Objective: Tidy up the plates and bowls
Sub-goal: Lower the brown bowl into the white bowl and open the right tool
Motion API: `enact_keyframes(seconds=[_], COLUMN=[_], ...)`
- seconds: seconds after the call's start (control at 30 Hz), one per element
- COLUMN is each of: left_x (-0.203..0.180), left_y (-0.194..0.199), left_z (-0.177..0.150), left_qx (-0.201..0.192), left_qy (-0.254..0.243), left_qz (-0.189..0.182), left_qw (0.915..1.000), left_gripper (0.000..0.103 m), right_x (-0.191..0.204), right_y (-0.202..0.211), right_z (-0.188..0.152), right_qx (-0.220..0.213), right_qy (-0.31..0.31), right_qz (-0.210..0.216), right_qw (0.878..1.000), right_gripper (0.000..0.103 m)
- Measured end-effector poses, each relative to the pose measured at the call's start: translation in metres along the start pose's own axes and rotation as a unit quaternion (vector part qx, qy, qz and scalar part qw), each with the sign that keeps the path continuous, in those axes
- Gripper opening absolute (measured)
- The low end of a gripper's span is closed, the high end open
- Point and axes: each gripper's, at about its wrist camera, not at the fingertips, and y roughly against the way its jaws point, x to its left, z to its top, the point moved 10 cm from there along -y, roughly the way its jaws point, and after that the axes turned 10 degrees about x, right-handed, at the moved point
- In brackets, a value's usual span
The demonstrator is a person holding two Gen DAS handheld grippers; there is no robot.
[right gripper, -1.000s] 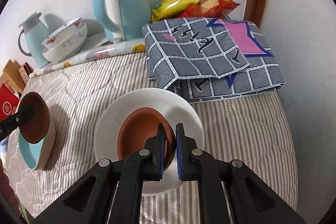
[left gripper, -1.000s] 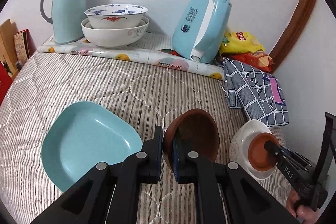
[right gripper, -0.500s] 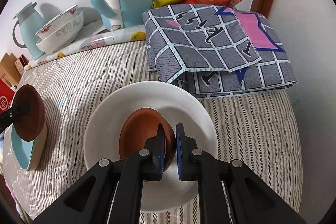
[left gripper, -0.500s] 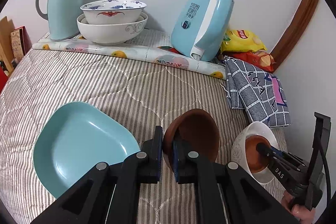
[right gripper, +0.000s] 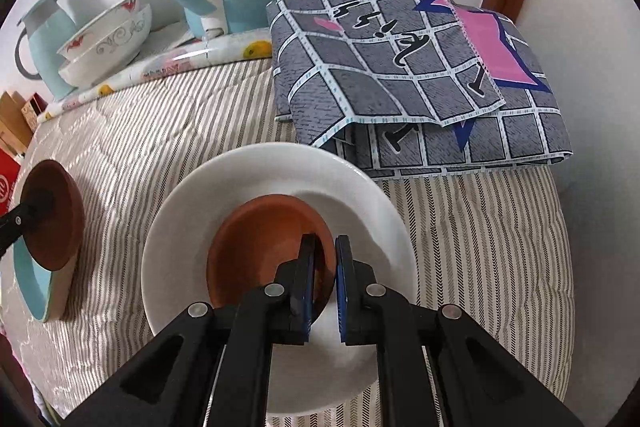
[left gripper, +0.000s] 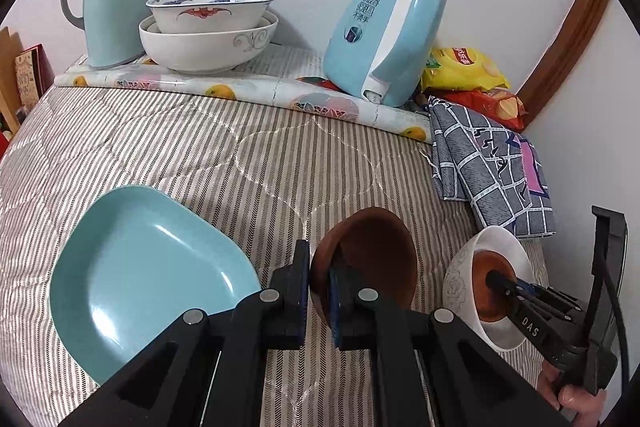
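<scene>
Right wrist: terracotta-brown bowl (right gripper: 264,247), glossy.

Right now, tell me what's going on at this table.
A person is sorting dishes with a gripper in each hand. The left gripper is shut on the rim of a brown bowl, held just right of the blue plate. The right gripper is shut on the rim of a second brown bowl, which sits inside the white plate. Two larger bowls are stacked at the back.
</scene>
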Motion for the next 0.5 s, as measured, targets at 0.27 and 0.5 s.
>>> enact_keyframes(seconds=[0.27,0.5], left_x=[0.004,0.0018], left_y=[0.0022,0.005], left_z=[-0.0011,-0.0049], left_qx=[0.0,0.002], left_qy=[0.004,0.004], left_qz=[0.002,0.0], left_qw=[1.0,1.0], left_gripper=[0.009,0.009], right_x=[0.004,0.0103], right_y=[-0.0037,-0.0052], right_z=[0.0003,-0.0025], right_qx=[0.014,0.021], right_qy=[0.015,0.022], right_qz=[-0.014,-0.021], right_qw=[1.0,0.999], right_gripper=[0.014,0.033])
